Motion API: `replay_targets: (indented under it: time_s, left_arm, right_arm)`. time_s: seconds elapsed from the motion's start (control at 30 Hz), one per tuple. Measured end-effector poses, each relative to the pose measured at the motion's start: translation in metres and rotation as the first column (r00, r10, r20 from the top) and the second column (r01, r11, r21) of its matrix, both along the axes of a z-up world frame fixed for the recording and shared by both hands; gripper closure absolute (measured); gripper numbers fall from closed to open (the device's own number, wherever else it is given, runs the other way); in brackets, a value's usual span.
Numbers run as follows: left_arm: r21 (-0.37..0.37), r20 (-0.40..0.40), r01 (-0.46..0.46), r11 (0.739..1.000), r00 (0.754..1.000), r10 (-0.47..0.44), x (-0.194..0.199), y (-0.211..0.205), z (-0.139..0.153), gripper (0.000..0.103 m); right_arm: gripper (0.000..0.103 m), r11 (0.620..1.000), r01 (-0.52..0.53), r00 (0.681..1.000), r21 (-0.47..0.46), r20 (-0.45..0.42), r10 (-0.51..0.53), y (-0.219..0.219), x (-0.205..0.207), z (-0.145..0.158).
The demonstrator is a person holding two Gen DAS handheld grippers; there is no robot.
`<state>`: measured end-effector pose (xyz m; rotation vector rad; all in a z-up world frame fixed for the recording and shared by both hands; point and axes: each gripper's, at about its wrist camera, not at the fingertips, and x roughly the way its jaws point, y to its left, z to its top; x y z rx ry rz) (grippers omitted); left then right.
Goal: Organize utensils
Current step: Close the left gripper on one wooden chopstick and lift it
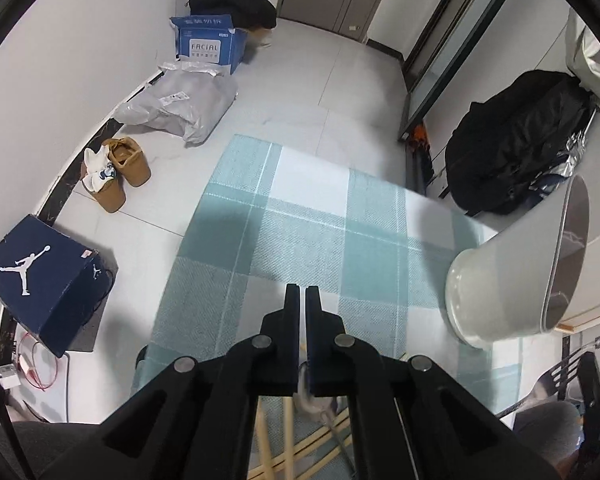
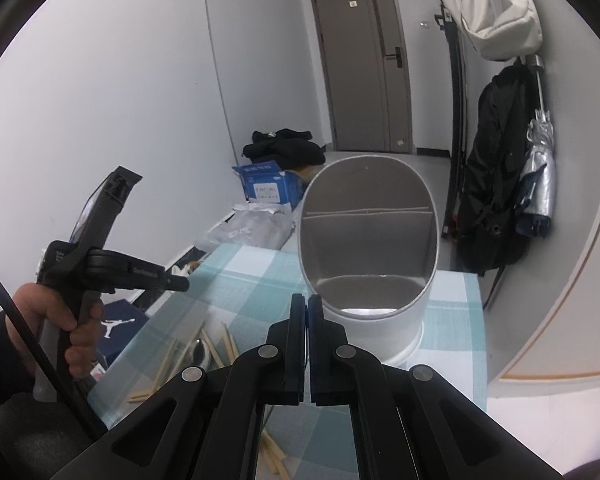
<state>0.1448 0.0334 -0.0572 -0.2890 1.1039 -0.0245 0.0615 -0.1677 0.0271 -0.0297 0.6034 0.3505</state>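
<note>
A white oval utensil holder [image 2: 380, 328] with a grey divided inside stands tilted on the teal checked cloth [image 2: 252, 272], its mouth turned toward my right gripper [image 2: 307, 300]. That gripper is shut, its tips pinching the holder's near rim. In the left wrist view the holder [image 1: 500, 280] leans at the right edge. My left gripper [image 1: 302, 292] is shut above the cloth [image 1: 300, 220], and I see nothing between its tips. Wooden chopsticks [image 2: 228, 344] and a metal spoon [image 2: 200, 354] lie loose on the cloth under it. A hand [image 2: 72, 320] holds the left gripper [image 2: 186, 283].
On the floor left of the table are a navy shoe box [image 1: 40, 276], tan shoes [image 1: 120, 168], a grey plastic bag [image 1: 180, 108] and a blue carton [image 1: 208, 44]. A black backpack [image 1: 512, 140] hangs at the right. The cloth's far edge ends at the floor.
</note>
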Motion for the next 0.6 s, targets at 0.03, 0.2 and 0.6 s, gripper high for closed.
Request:
replay_targets:
  time_s: [0.03,0.2,0.6]
  left_arm:
    - [0.015,-0.024,0.010,1.000,1.000,-0.009,-0.002,0.001,-0.003,0.103]
    - [0.045,-0.094,0.048,0.998,0.995,-0.044,-0.013,0.005,-0.018,0.091]
    - [0.079,-0.201,0.078,0.994,0.978,-0.061,-0.022,0.002,-0.050,0.071]
  right_arm:
    - [0.102,1.000,0.000,1.000,-0.005,0.002,0.000,0.001,-0.002,0.001]
    - [0.102,1.000,0.007,1.000,-0.030,0.003,-0.007,0.003,-0.010,0.002]
    - [0.102,0.999,0.017,1.000,-0.048,0.008,-0.017,0.009,-0.017,0.003]
